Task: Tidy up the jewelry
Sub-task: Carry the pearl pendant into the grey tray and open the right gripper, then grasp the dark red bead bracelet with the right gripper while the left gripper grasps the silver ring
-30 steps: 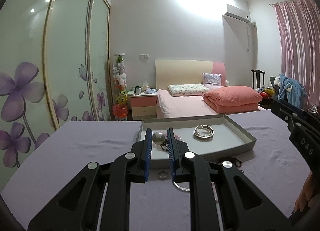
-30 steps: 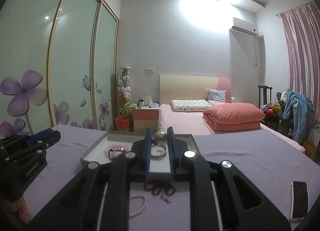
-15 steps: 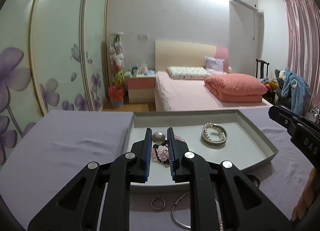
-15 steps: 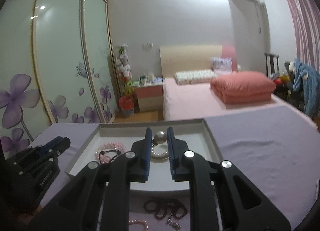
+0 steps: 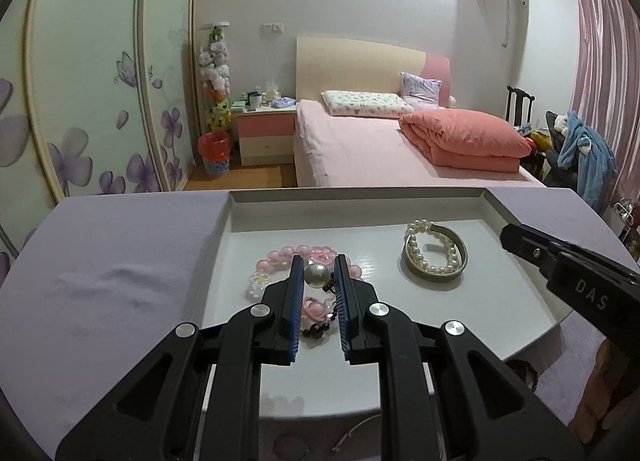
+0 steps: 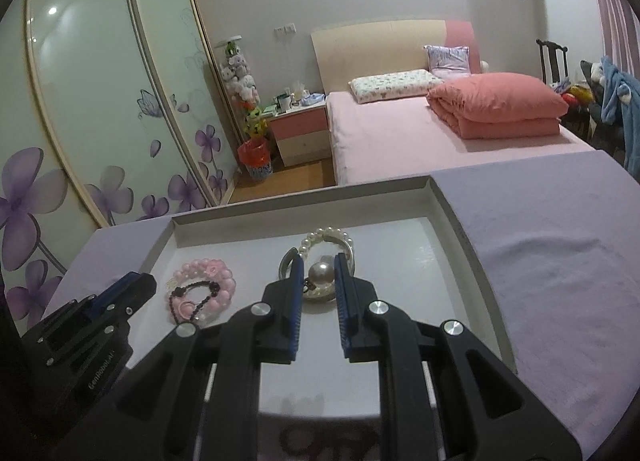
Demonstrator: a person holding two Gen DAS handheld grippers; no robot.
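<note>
A shallow grey tray (image 5: 360, 195) sits on the purple cloth. In it lie a pink bead bracelet (image 5: 280, 255), a dark bead bracelet (image 5: 316, 327) and a pearl bangle (image 5: 436, 257). My left gripper (image 5: 318, 259) hovers over the pink bracelet, shut on a large pearl piece (image 5: 318, 276) with a dark clasp. In the right wrist view the right gripper (image 6: 319, 261) hangs above the pearl bangle (image 6: 328, 235), shut on a second pearl piece (image 6: 321, 274). The pink bracelet (image 6: 208, 269) lies left of it inside the tray (image 6: 304, 205).
The right gripper's black body (image 5: 560, 261) reaches in over the tray's right side. Loose dark beads (image 5: 524, 373) and a thin hoop (image 5: 360, 425) lie on the cloth in front of the tray. A bed (image 5: 360, 141) and a flowered wardrobe stand beyond the table.
Both grippers have come forward and lower, from the cloth's near side to over the tray. Each still pinches its pearl piece, and the loose items have slid under the view.
</note>
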